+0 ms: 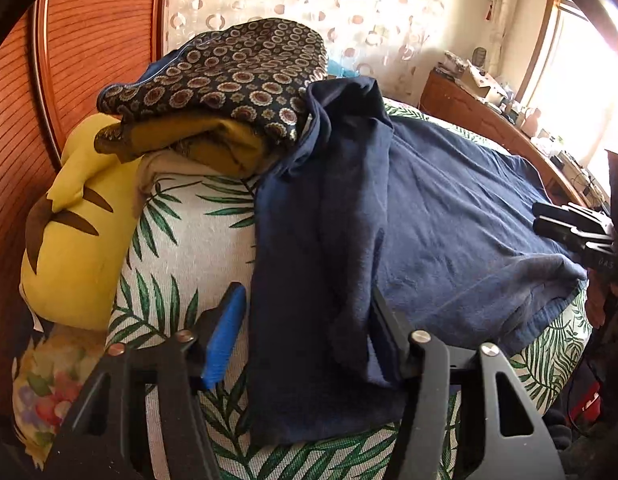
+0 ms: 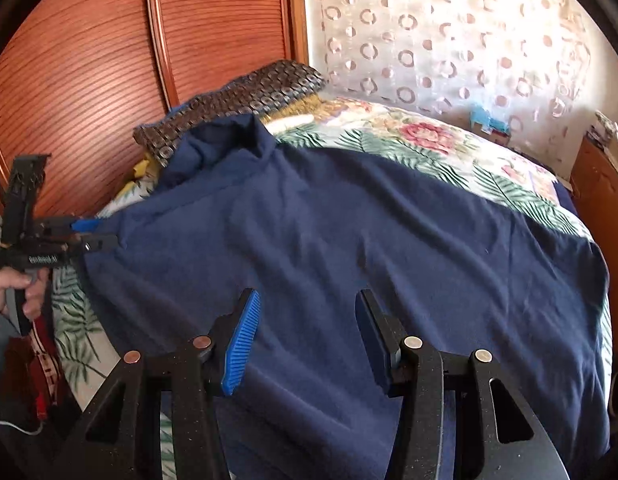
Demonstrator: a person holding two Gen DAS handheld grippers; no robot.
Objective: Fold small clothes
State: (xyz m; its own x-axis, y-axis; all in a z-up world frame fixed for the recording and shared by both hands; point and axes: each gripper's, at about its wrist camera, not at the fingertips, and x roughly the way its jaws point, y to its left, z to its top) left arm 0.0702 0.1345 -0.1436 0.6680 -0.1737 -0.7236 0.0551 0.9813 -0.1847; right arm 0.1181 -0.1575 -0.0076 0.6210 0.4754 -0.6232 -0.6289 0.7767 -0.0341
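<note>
Two grippers are working one navy shirt that is lying spread on the leaf-print bedspread.
Your left gripper is sitting at the shirt's folded-over sleeve edge, jaws part open with navy cloth bunching between them; the right-hand finger is pressing into the fabric, the blue pad on the other side is standing clear of it, so no full pinch is showing. Your right gripper is hovering over the shirt's lower middle, jaws part open, nothing clamped, cloth only lying underneath. Your hand is squeezing the left tool's handle. Beyond the collar a stack of folded clothes is resting beside a yellow plush pillow against the wooden headboard.
</note>
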